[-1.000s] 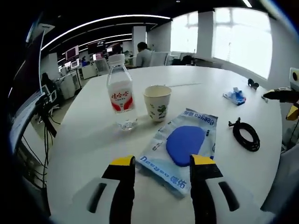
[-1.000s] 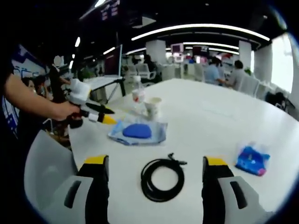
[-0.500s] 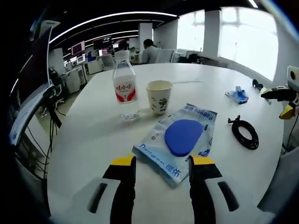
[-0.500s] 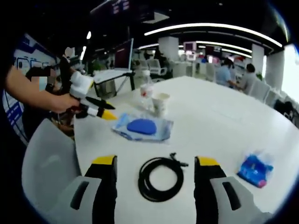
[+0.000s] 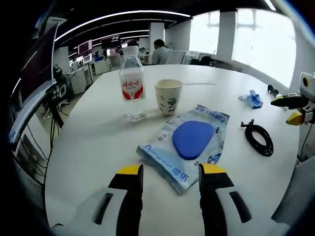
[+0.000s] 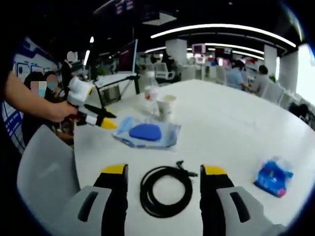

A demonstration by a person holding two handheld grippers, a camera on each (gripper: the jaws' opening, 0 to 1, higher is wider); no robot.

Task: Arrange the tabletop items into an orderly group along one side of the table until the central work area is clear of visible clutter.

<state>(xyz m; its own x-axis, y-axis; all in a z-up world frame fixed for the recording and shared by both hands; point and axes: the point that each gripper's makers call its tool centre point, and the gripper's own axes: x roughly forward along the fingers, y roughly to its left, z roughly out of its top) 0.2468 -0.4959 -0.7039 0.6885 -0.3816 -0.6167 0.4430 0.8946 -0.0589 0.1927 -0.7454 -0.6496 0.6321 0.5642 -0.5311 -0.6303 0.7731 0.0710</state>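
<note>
Hovering over the white bench (image 5: 88,147), the left gripper (image 5: 166,172) is keeping its fingers wide apart and empty, just near a blue packet (image 5: 189,142). Behind the packet a bottle (image 5: 132,86) and a paper cup (image 5: 168,97) are standing. The right gripper (image 6: 165,173), also open and empty, is hanging over a coiled black cable (image 6: 165,191); a small blue wrapper (image 6: 273,177) is lying to its right.

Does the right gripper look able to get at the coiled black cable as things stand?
Probably yes. The right gripper is open, and the black cable lies flat on the white table between and just ahead of its jaws, with nothing on or against it. The blue packet lies well off to the side.
</note>
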